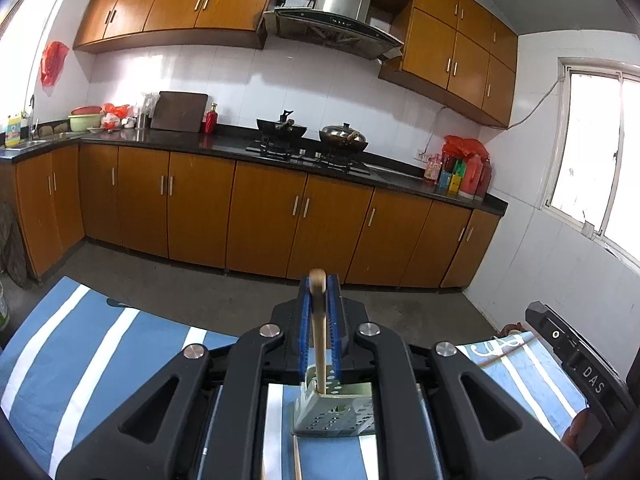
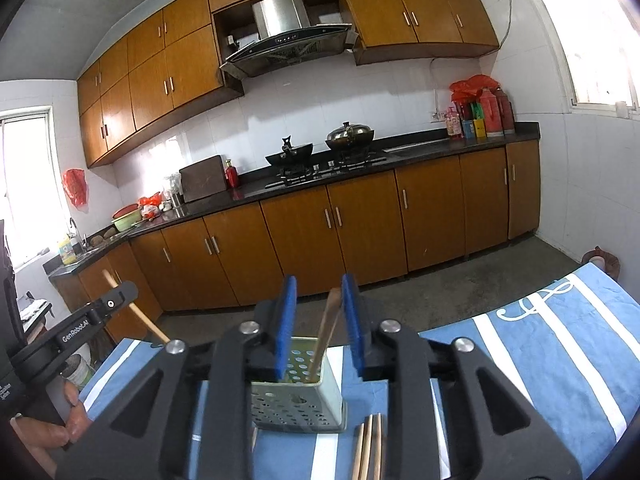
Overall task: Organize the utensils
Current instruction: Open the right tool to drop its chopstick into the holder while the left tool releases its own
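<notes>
Blue striped cloth (image 2: 560, 340) under perforated holder (image 2: 296, 404), wooden kitchen cabinets (image 2: 360, 220) behind

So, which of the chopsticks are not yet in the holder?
The chopsticks lying flat on the striped cloth in front of the perforated holder; the others stand upright inside it.

Your 2 wrist cameras look forward along each tool, tilted slightly down, close above the perforated holder (image 1: 334, 408), both facing the same kitchen cabinets (image 2: 332, 232).

A home kitchen — wooden cabinets (image 1: 264, 208), a gas stove (image 1: 308, 156) with woks, a range hood (image 1: 340, 12) above.
</notes>
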Available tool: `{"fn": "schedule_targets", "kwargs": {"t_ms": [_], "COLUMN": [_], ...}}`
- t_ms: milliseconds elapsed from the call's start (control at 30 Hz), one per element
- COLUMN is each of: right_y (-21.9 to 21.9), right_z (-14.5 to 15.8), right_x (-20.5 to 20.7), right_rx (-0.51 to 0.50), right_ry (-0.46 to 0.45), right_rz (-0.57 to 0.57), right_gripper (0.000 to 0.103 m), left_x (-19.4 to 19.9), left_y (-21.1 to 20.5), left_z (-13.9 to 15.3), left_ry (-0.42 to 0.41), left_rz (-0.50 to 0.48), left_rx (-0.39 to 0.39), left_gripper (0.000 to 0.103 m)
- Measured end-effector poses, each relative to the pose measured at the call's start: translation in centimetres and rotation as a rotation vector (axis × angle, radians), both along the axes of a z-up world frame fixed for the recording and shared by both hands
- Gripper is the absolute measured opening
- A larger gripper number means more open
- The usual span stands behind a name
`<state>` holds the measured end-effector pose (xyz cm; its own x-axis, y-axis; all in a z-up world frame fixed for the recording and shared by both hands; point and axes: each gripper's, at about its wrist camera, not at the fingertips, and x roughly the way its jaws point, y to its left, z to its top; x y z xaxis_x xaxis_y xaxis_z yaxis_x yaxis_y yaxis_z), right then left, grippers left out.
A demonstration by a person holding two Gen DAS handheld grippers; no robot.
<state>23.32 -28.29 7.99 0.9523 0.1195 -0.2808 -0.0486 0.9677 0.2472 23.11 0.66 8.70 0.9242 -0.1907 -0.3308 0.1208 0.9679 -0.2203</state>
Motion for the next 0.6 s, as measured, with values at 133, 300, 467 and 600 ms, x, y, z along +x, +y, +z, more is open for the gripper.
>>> {"fn": "schedule_targets", "kwargs": {"t_ms": [133,300,467,600], "right_y": [-0.6,-2.1,-3.9,-4.1], "right_z": [0.7,0.7,-2.4,-7.8], "right_x": [-1.9,-5.3,-7.8,-8.1], "right_rx": [-0.005,-0.01,-0.007,-0.026], "right_ry": [-0.029,-0.035,0.06,0.218], "right_rz": [-0.015,-0.045,-0.078,-0.07], "right_gripper": [0.033,0.034,0.035,0.035], "left_x": [-1.4,-3.5,-5.9,-7.1], "left_y": [0.8,2.2,3.6,4.9], "left_z": [0.8,1.5,0.0,-3.9], "left_ry": [-0.036,-0.049,-0.013,0.092], "left_rz": [0.029,0.039,0.05,0.059], "left_rx": [-0.01,-0.01,0.006,0.06], "left_gripper": [0.042,0.042,0.042,0.042]}}
